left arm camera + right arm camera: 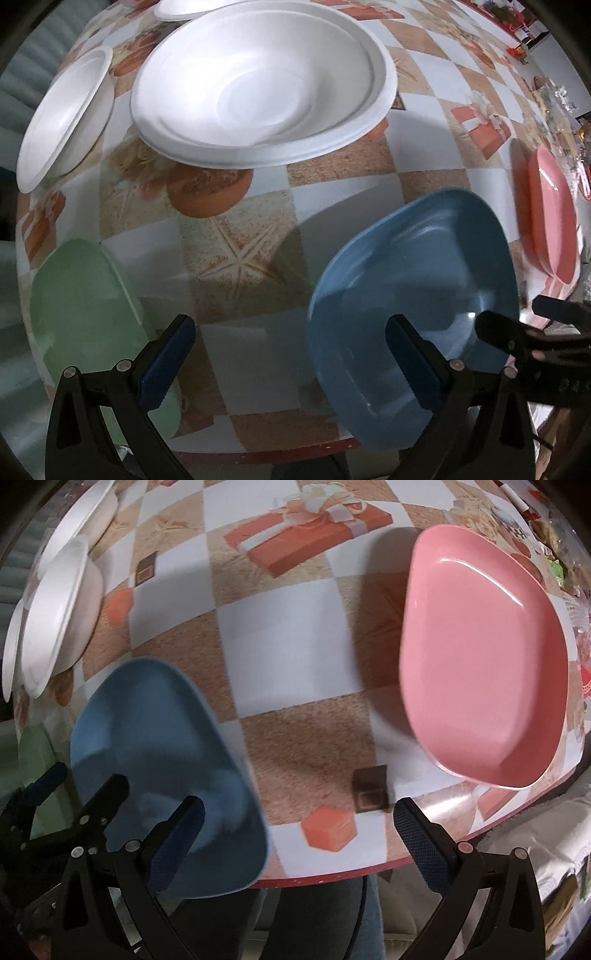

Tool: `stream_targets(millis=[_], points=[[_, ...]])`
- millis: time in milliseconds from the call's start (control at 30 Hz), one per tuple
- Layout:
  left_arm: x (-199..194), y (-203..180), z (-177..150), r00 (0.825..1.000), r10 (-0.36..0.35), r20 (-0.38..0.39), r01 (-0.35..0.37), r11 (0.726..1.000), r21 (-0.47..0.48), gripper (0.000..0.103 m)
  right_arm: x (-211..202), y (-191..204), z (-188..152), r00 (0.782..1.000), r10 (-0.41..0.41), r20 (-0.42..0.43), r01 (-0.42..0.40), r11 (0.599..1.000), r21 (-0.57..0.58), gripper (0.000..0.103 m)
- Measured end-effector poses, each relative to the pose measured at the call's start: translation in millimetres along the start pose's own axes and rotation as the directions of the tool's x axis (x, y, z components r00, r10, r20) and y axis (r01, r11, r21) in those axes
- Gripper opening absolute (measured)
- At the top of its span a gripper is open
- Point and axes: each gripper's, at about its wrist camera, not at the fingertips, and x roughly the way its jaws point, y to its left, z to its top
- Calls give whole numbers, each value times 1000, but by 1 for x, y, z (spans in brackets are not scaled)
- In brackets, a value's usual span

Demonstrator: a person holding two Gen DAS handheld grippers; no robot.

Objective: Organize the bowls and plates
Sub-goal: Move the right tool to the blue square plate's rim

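Note:
A blue plate (413, 295) lies at the table's near edge; it also shows in the right wrist view (159, 746). My left gripper (291, 358) is open, its right finger over the blue plate's near rim and its left finger beside a green plate (81, 306). My right gripper (299, 842) is open and empty above the table edge, between the blue plate and a pink plate (484, 657). White foam plates, one resting on another (258, 85), sit further back with a white foam bowl (62, 122) to their left.
The table carries a checked cloth (280, 646) with gift and starfish prints. Clutter lines the far right edge (554, 110). Another white plate (192, 7) lies at the back. The red table rim (332, 877) runs just under my right gripper.

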Motion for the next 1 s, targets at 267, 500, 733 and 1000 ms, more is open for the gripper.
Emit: stream_targets(millis=[267,500,733,1000], points=[[0,18,-9,1000,-5,-12,4,1000,-29,103,7,10,8,999,-46,-2,46,998,-51,103],[-1,51,-36,1000,4,-5,-4,1000,-15,103,5,35,18,999,-45,-10,44,994,-104,103],[-8,45,-50,1000,9,-20,-10,999,-44,103,3,51,28,998,-61,30,65,985,-159,103],[-4,-4,-56,999,-1,-49,0,1000,-10,103,-11,61,63,994,-95,60,108,955,-275,103]])
